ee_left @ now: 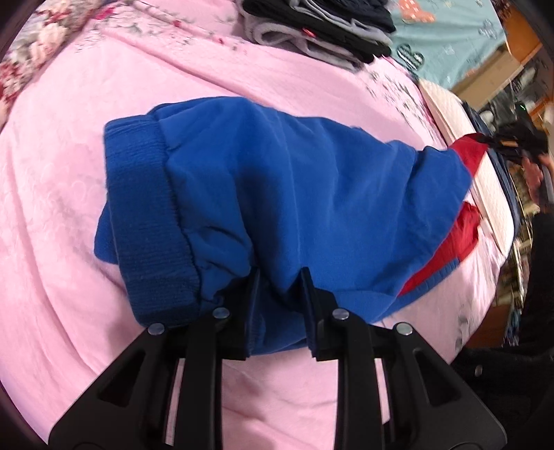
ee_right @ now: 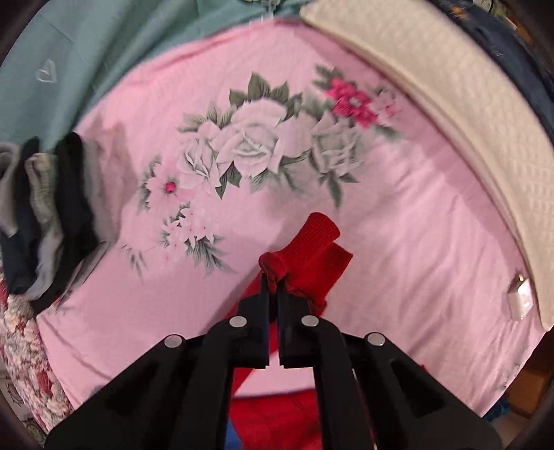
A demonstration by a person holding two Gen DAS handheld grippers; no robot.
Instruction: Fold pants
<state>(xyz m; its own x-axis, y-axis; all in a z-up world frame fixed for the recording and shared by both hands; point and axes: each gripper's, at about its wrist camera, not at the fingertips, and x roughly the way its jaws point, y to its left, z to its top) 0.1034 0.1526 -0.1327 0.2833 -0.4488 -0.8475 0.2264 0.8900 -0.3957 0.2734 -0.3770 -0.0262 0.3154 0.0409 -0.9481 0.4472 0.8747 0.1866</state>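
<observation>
A: Pants (ee_left: 277,194) lie on the pink bedspread (ee_left: 69,207), blue with a ribbed waistband (ee_left: 149,221) at the left. The left gripper (ee_left: 278,277) pinches the blue fabric beside that band.

B: And to the right?

A: The right gripper (ee_right: 273,280) has its jaws pressed together on the bunched red cuff (ee_right: 311,249), raised over the bed. Looks like the fold's start: the cuff end probably goes toward the waistband, kept taut.

B: Anything unclear?

A: The second leg is hard to make out, and the folded clothes (ee_left: 318,27) are cut off.
</observation>
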